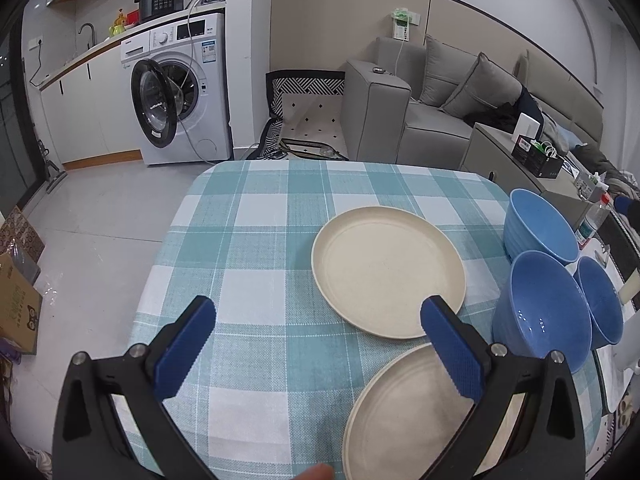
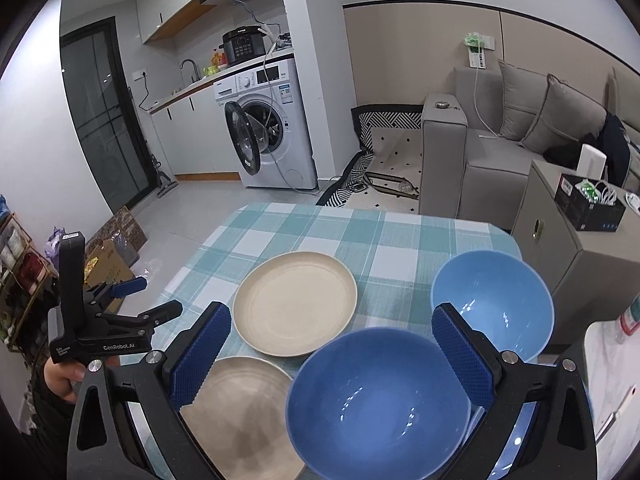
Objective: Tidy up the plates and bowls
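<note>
- Left wrist view: left gripper (image 1: pixel 318 316) wide, nothing between the jaws, hovering over the checked tablecloth (image 1: pixel 256 240).
- Near cream plate (image 1: pixel 404 412) at 4 o'clock of that view, partly under the right-hand finger (image 1: pixel 454 354); far cream plate (image 1: pixel 386 272) at 1 o'clock, just beyond the near one, rims close or touching, cannot tell which.
- Three blue bowls at 3 o'clock: far bowl (image 1: pixel 538 226), middle bowl (image 1: pixel 544 312), and a third bowl (image 1: pixel 600 304) near the table's right edge.
- Right wrist view: right gripper (image 2: pixel 332 314) wide, holding nothing; near bowl (image 2: pixel 378 404) at 6 o'clock between the fingers, paler bowl (image 2: pixel 494 300) at 2 o'clock, both plates (image 2: pixel 294 304) (image 2: pixel 244 412) at 10 to 8 o'clock.
- Left gripper also visible there at 9 o'clock (image 2: pixel 132 300).
- Risk: thin plate rim lying flat on cloth; likely to slip out of a shallow pinch, or to drag the tablecloth and shift everything on it.
- Risk: lifting the near plate while its rim sits against the far one; probable nudge or scrape.
- Risk: smooth curved bowl wall; grip on one side likely to tip the bowl or let it rotate out.
- Risk: bowls crowded near the right edge; a sideways bump could push the third bowl off.
- Risk: both grippers working the same patch; possible collision above the plates.
</note>
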